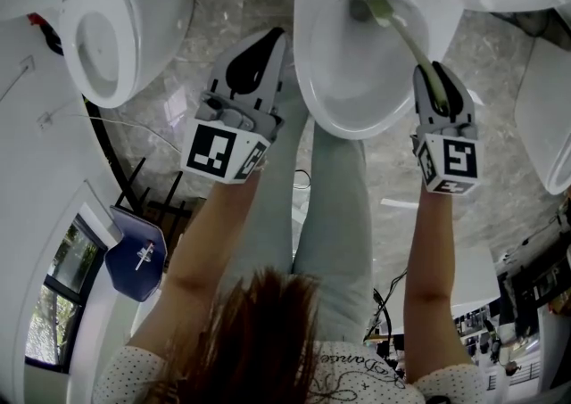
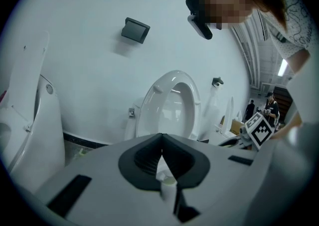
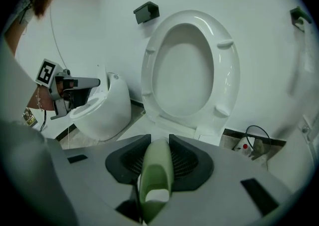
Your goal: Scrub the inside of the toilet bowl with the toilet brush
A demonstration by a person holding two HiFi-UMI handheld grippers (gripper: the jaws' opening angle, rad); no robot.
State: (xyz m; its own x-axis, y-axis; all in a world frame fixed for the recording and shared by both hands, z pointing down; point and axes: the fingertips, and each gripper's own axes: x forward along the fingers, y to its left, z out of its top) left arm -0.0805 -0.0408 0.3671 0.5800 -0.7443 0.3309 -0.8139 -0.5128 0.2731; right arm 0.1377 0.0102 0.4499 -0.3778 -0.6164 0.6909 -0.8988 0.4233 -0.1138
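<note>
The white toilet bowl (image 1: 326,94) is at the top centre of the head view, its seat (image 3: 187,70) raised against the wall. A pale green toilet brush handle (image 1: 412,44) slants down into the bowl, and the brush head (image 1: 366,8) is low inside near the drain. My right gripper (image 1: 434,77) hangs over the bowl's right rim, shut on the handle (image 3: 157,175). My left gripper (image 1: 270,41) hovers just outside the bowl's left rim. Its jaws meet with nothing held between them (image 2: 162,141).
A second white toilet (image 1: 107,37) stands to the left, with grey stone floor (image 1: 192,90) between the two. A blue container (image 1: 134,255) and a black frame are at lower left. By the wall to the right lie a cable and a small bottle (image 3: 245,146).
</note>
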